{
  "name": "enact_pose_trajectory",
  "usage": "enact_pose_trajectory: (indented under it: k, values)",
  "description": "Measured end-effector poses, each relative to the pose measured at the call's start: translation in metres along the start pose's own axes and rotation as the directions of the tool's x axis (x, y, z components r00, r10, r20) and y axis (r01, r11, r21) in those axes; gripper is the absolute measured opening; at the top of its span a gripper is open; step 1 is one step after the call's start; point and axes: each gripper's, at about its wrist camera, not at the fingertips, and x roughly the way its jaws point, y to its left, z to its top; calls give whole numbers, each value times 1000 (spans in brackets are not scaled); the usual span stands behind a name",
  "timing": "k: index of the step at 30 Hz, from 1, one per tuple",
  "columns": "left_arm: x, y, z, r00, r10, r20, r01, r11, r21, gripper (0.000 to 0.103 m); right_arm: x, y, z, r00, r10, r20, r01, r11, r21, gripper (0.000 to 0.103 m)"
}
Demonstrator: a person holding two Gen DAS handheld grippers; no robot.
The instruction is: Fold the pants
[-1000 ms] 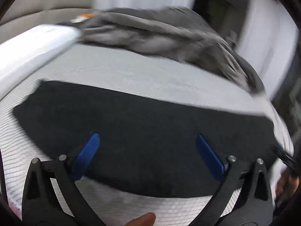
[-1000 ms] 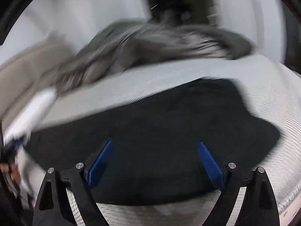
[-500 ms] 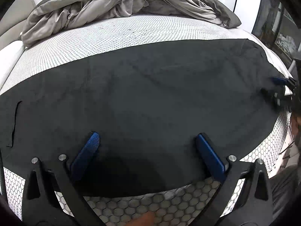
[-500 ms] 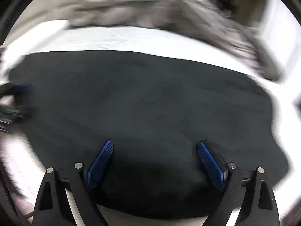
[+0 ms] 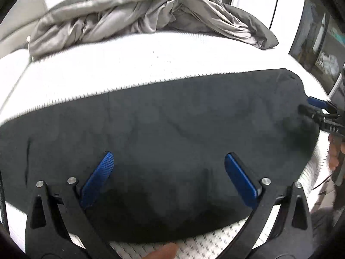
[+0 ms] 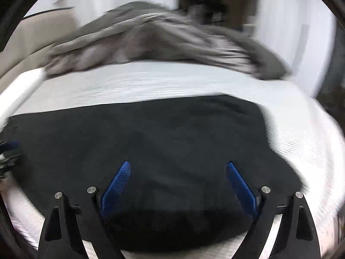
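Note:
The black pants (image 5: 172,133) lie flat across the white mattress (image 5: 129,64), stretched left to right. My left gripper (image 5: 168,161) is open and empty, hovering over the near edge of the pants. My right gripper (image 6: 177,170) is open and empty over the pants (image 6: 151,133) near their near edge; it also shows at the right edge of the left wrist view (image 5: 317,108), by the right end of the pants. The left gripper shows blurred at the left edge of the right wrist view (image 6: 8,153).
A crumpled grey blanket (image 5: 140,13) is heaped at the far side of the mattress, also in the right wrist view (image 6: 161,38). A beige headboard (image 6: 32,36) stands at the far left. Dark furniture (image 5: 319,43) stands to the right of the bed.
Both grippers have swung about over the pants while staying open. The left view has pulled back a little, and the right view has turned so the pants' right end shows.

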Motion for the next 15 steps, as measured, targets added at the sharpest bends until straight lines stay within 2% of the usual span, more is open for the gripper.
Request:
enact_pose_trajectory:
  k: [1, 3, 5, 6, 8, 10, 11, 12, 13, 14, 15]
  values:
    - [3, 0, 5, 1000, 12, -3, -11, 1000, 11, 102, 12, 23, 9, 997, 66, -37, -68, 997, -39, 92]
    - [15, 3, 11, 999, 48, -21, -48, 998, 27, 102, 38, 63, 16, 983, 150, -102, -160, 981, -107, 92]
    - [33, 10, 12, 994, 70, -89, -69, 998, 14, 102, 63, 85, 12, 979, 131, -154, -157, 973, -171, 92]
    - [41, 15, 10, 989, 72, -128, -72, 997, 3, 102, 76, 93, 7, 980, 83, -181, -121, 970, -209, 92]
    - [50, 20, 6, 985, 78, -153, -80, 997, -6, 102, 74, 96, -4, 980, 75, -187, -121, 961, -247, 91]
    - [52, 27, 6, 986, 70, -151, -73, 997, -16, 102, 63, 75, -5, 987, 7, -162, -49, 966, -256, 91]
    - [52, 28, 6, 987, 66, -149, -70, 997, -21, 102, 58, 55, -8, 987, -89, -134, 52, 965, -257, 92]
    - [52, 29, 6, 987, 66, -145, -71, 997, -24, 102, 57, 39, -11, 980, -160, -123, 125, 960, -249, 92]
    - [53, 29, 6, 988, 67, -141, -71, 997, -22, 102, 59, 11, -14, 962, -241, -126, 211, 954, -212, 92]
    - [53, 28, 5, 988, 68, -139, -71, 997, -19, 102, 59, -16, -16, 950, -277, -140, 256, 955, -153, 88]
    - [54, 26, 5, 988, 76, -137, -78, 997, -10, 102, 55, -44, -21, 971, -179, -156, 172, 984, -53, 87]
